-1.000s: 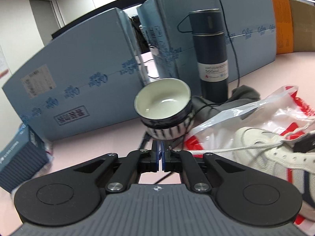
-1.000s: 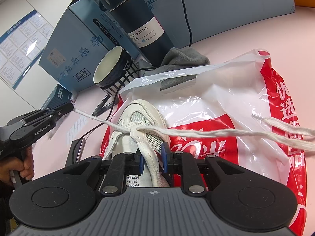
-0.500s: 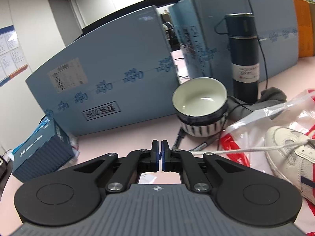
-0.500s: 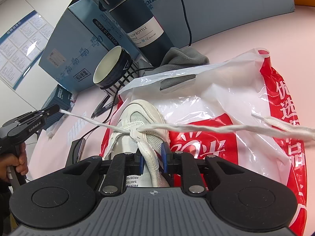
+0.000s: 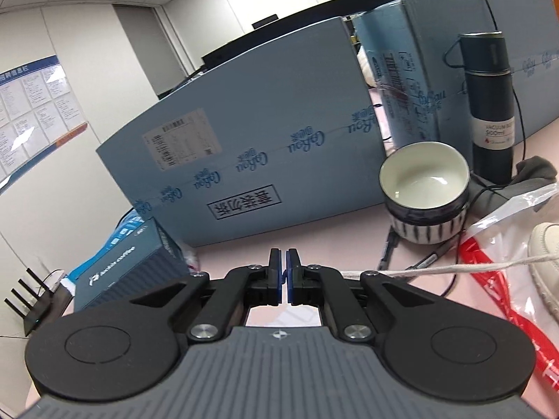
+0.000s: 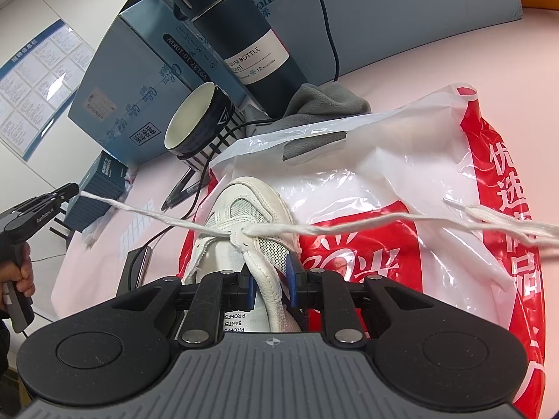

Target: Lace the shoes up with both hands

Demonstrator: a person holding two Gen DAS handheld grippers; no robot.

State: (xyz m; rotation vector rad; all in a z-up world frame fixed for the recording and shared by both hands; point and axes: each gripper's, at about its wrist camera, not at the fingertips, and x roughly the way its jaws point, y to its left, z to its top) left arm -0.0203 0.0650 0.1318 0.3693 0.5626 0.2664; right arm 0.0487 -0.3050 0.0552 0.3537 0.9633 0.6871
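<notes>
Your right gripper (image 6: 269,286) pins the shoe (image 6: 251,230) in place: its jaws stand partly closed on the padded white tongue, the blue pads pressing it from both sides. That grip is there as an anchor, so the shoe does not slide across the red-and-white plastic bag (image 6: 436,181) it lies on when the lace is pulled.

Your left gripper (image 6: 68,190) is closed tight on the end of the white lace (image 6: 150,211), out past the shoe's left side. In its own view the pads (image 5: 276,272) meet with almost no gap, and the lace runs away taut to the right toward the shoe. The strand stretches in a straight line from the knot-like crossing at the lowest eyelets, which suggests you are drawing slack through and snugging that crossing down.

The lace's other end (image 6: 489,216) lies loose over the bag on the right, held by nothing.

The bowl (image 6: 199,122), the vacuum bottle (image 6: 251,45) and the pens sit on the counter (image 6: 436,52) beyond the toe, close enough that a wider sweep of the left gripper could clip them.
</notes>
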